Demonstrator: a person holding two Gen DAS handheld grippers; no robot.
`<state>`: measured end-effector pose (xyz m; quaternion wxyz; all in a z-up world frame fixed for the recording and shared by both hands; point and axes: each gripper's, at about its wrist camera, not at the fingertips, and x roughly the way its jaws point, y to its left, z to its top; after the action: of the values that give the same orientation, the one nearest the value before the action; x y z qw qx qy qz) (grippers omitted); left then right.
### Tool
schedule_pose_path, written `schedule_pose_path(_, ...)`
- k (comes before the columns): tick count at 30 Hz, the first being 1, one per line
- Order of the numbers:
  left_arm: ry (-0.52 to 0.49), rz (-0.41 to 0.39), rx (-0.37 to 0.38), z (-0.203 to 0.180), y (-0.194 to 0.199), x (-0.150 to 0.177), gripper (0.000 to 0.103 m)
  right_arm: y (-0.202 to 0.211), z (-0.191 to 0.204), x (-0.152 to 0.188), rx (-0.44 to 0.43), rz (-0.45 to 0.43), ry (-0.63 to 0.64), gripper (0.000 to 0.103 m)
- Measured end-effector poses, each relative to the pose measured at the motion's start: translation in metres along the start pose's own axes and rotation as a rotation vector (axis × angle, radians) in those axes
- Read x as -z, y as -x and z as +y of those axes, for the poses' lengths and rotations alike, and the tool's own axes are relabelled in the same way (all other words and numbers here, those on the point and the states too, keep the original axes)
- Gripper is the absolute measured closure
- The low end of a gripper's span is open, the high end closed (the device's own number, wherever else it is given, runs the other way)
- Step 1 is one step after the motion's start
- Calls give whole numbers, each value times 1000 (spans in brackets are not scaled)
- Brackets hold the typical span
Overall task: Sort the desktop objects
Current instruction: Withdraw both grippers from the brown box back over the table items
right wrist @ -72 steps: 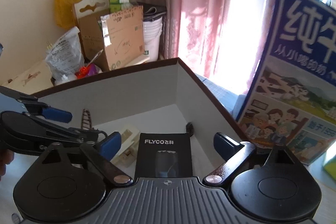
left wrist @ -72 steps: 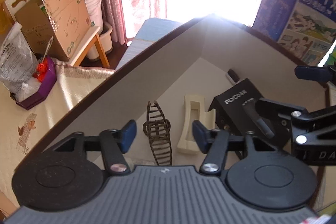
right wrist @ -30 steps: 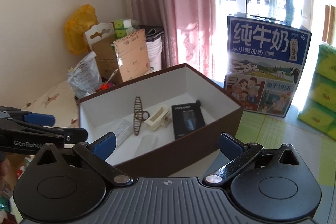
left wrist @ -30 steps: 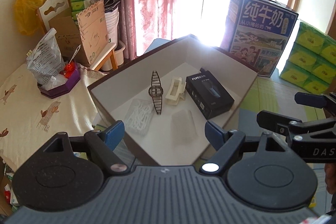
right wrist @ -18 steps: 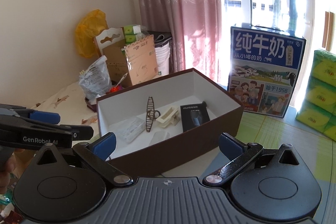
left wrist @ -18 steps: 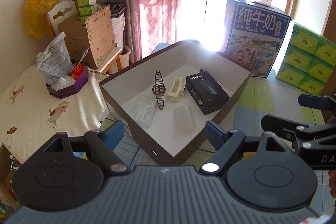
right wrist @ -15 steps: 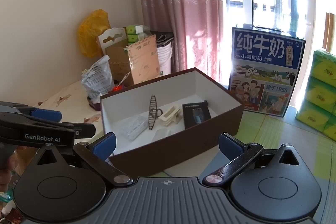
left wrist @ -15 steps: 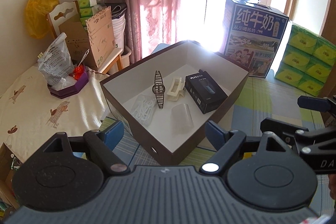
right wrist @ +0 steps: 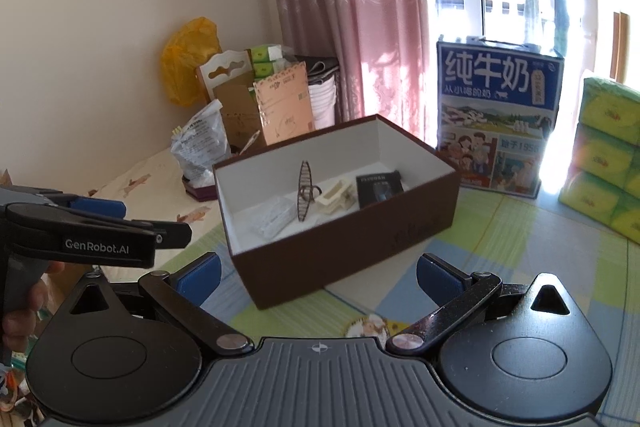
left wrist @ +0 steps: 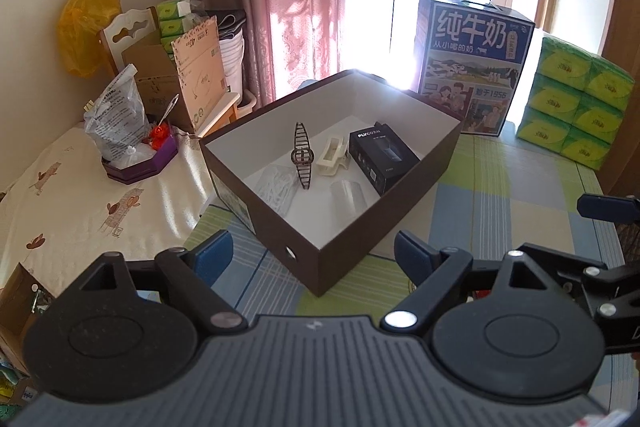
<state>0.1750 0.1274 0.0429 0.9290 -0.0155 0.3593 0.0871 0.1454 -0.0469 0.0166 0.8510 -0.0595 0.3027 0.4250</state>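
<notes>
A brown box [left wrist: 380,223] [right wrist: 340,251] with a white inside stands on the checked tablecloth [left wrist: 500,195]. In it lie a black FLYCO box [left wrist: 382,157] [right wrist: 378,189], a cream clip [left wrist: 332,163], an upright dark slatted clip [left wrist: 302,159] [right wrist: 306,191], a clear packet [left wrist: 276,187] and a clear plastic piece [left wrist: 348,197]. My left gripper [left wrist: 312,255] hovers short of the box's near corner, its jaws opening with nothing between them. My right gripper [right wrist: 318,275] is open and empty in front of the box's long side.
A blue milk carton [left wrist: 472,63] stands behind the box. Stacked green tissue packs [left wrist: 576,107] are at the far right. A purple tray [left wrist: 136,163] with a plastic bag sits to the left. Cardboard boxes [left wrist: 188,75] and pink curtains fill the back.
Both grippers have drawn back from over the box's inside, so the whole box now shows ahead of them. The left jaws stand a little wider.
</notes>
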Motion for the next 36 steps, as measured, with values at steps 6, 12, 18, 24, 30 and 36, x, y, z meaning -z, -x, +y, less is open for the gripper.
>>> schedule_pose_path(6,-5,16,15,-8,12,20,17,16,0,17,14,30,23,2)
schedule_pose_path(12,-4,52,29,-15,17,46,17,29,2,37,28,59,38,2)
schedule_pose_path(18,-3,109,38,-21,18,70,17,37,1,61,44,99,30,2)
schedule_pose_path(24,-12,157,43,-26,15,86,17,44,-7,81,57,135,0,2)
schedule_pose_path(30,-23,199,72,-33,10,99,17,47,-16,98,81,177,-25,2)
schedule_pose_path(36,-49,222,97,-42,2,105,17,48,-27,117,122,233,-47,2)
